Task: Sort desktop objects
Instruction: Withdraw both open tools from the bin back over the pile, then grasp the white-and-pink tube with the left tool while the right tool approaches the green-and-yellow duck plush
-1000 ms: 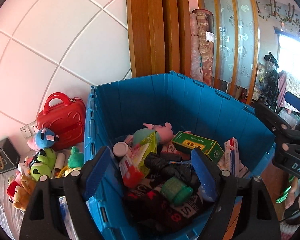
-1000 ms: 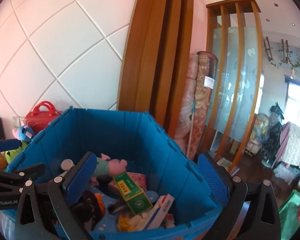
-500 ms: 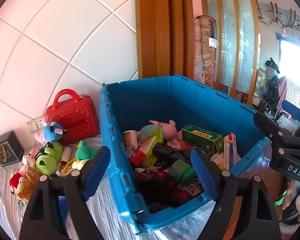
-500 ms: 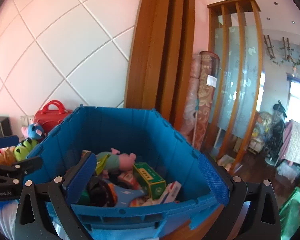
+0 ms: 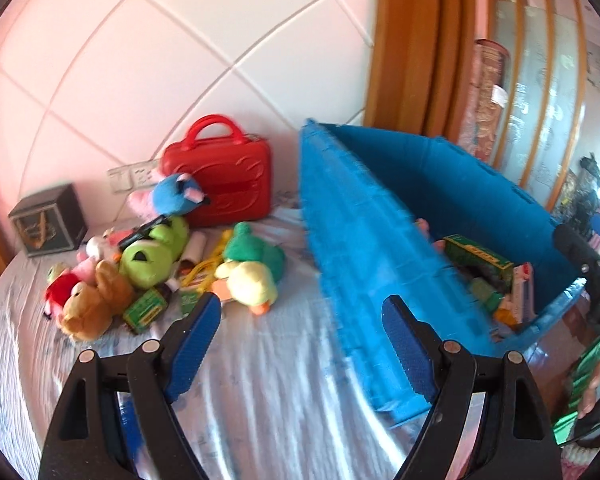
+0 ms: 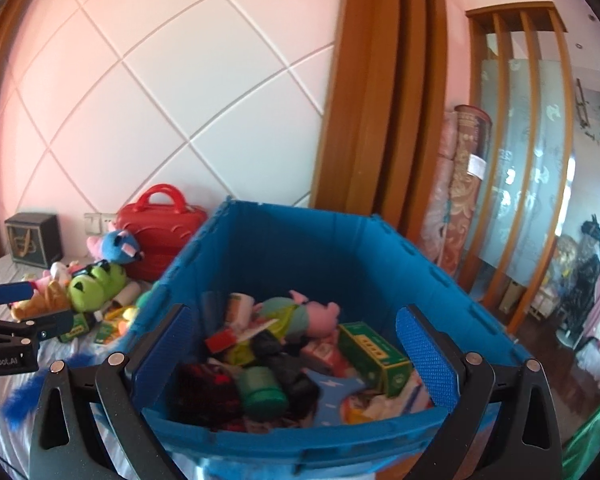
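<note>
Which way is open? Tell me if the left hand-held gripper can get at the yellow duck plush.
Probably yes. The left hand-held gripper is open and empty, and the yellow duck plush lies just ahead on the white cloth with nothing between them. The blue crate stands off to the right.

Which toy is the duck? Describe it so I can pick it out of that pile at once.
Start at the blue crate; the toy pile lies on the white cloth to its left, in front of the red case. The duck plush is the toy nearest the crate: pale yellow with a dark green cap and orange feet, unlike the lime-green plush and brown bear further left.
</note>
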A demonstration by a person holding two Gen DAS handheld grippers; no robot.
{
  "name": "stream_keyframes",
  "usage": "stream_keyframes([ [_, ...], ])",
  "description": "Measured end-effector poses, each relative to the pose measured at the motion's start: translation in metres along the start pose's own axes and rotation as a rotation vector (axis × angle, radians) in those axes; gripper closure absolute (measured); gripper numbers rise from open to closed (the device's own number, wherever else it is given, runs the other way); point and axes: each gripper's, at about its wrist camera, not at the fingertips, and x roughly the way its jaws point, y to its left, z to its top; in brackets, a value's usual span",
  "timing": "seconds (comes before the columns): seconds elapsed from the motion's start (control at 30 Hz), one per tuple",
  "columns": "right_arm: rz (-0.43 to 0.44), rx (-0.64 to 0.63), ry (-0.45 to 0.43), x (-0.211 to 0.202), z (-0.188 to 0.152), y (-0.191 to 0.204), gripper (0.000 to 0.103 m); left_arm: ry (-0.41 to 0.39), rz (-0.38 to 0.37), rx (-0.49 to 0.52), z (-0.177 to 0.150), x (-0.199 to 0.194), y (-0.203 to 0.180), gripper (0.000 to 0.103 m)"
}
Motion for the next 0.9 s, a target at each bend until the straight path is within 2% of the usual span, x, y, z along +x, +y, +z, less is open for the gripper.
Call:
stream_keyframes([
  [0.2,0.045,-0.042,-0.040,-0.006,0.015,0.062,0.000,0.035,0.067,-0.046,-0.022,-0.002,0.083,0.020],
  [0.3,0.057,-0.058,-0.049,-0.008,0.018,0.095,0.000,0.076,0.126,-0.047,-0.038,0.006,0.128,0.020],
  [0.4,0.077,-0.076,-0.022,-0.005,0.016,0.130,0.000,0.153,0.183,-0.056,-0.058,0.020,0.175,0.020],
  [0.57,0.119,-0.088,0.046,0.010,0.005,0.182,0.000,0.252,0.218,-0.103,-0.089,0.041,0.238,0.020],
  [0.73,0.160,-0.142,0.140,0.035,-0.009,0.226,0.000,0.351,0.243,-0.141,-0.111,0.062,0.273,0.020],
  [0.9,0.192,-0.205,0.237,0.075,-0.027,0.258,0.000,0.401,0.218,-0.153,-0.114,0.093,0.277,0.020],
])
